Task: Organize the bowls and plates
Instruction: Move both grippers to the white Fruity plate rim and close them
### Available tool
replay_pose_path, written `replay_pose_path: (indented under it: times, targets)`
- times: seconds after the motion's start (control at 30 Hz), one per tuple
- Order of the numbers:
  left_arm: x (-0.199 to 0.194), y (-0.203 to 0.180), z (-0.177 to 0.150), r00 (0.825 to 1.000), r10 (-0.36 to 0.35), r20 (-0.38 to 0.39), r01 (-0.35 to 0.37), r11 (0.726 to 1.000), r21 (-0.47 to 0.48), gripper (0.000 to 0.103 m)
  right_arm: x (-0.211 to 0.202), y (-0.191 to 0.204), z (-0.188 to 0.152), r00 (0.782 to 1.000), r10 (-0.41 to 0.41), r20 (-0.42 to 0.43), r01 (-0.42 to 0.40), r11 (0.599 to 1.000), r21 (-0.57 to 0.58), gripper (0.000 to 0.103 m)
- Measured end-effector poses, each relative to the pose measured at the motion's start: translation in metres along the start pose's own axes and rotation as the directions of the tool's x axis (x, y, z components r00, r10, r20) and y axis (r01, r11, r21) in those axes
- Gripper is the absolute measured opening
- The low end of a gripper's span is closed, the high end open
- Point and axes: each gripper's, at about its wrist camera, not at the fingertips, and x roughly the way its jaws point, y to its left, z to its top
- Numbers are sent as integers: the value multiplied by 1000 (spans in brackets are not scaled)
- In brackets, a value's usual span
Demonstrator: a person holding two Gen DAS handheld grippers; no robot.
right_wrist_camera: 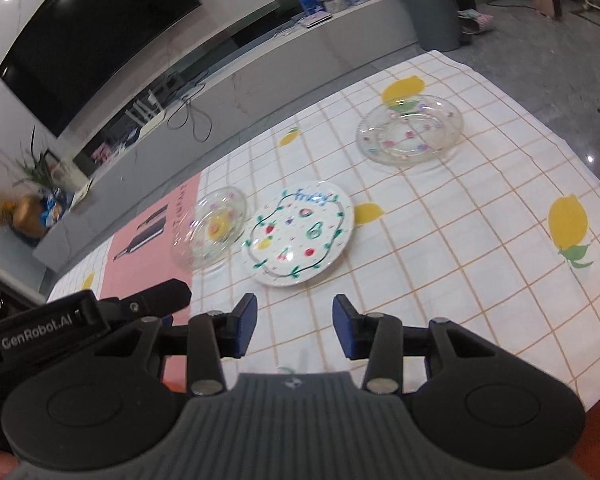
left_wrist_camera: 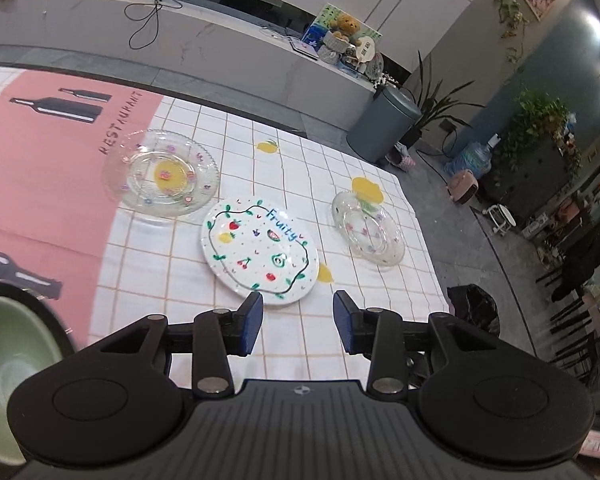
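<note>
A white "Fruity" plate [left_wrist_camera: 259, 250] lies mid-table on the checked cloth; it also shows in the right wrist view [right_wrist_camera: 300, 234]. A clear glass plate with flowers [left_wrist_camera: 162, 178] lies to its left, also in the right wrist view [right_wrist_camera: 212, 228]. A second clear glass plate [left_wrist_camera: 370, 232] lies to its right, also in the right wrist view [right_wrist_camera: 410, 130]. A green bowl with a dark rim [left_wrist_camera: 10, 364] sits at the near left. My left gripper [left_wrist_camera: 298, 324] is open and empty, just short of the white plate. My right gripper [right_wrist_camera: 294, 326] is open and empty, short of the same plate.
The cloth's right edge [left_wrist_camera: 432, 256] drops to the floor. A grey bin [left_wrist_camera: 384, 124] and plants stand beyond the table. A low grey counter [left_wrist_camera: 220, 48] runs behind. The left gripper's body [right_wrist_camera: 100, 312] shows at the right view's left edge.
</note>
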Motion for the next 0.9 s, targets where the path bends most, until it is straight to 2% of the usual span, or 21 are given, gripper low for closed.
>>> replay_pose_path:
  times: [0.27, 0.4, 0.63, 0.8, 0.9]
  targets:
    - [43, 20, 10, 999, 33, 16, -31, 990, -140, 43, 35, -38, 23, 1000, 19, -19, -17, 994, 109, 42]
    - [63, 27, 15, 996, 87, 25, -80, 979, -189, 43, 61, -45, 34, 999, 17, -40, -12, 993, 117, 42]
    - [92, 53, 21, 983, 176, 55, -153, 946, -287, 43, 103, -44, 50, 998, 19, -61, -14, 997, 82, 41]
    - [107, 66, 20, 969, 240, 52, -214, 930, -298, 43, 128, -40, 65, 998, -4, -60, 6, 999, 31, 41]
    - [114, 73, 18, 972, 233, 32, -213, 928, -305, 43, 141, -40, 71, 997, -25, -68, 27, 999, 20, 41]
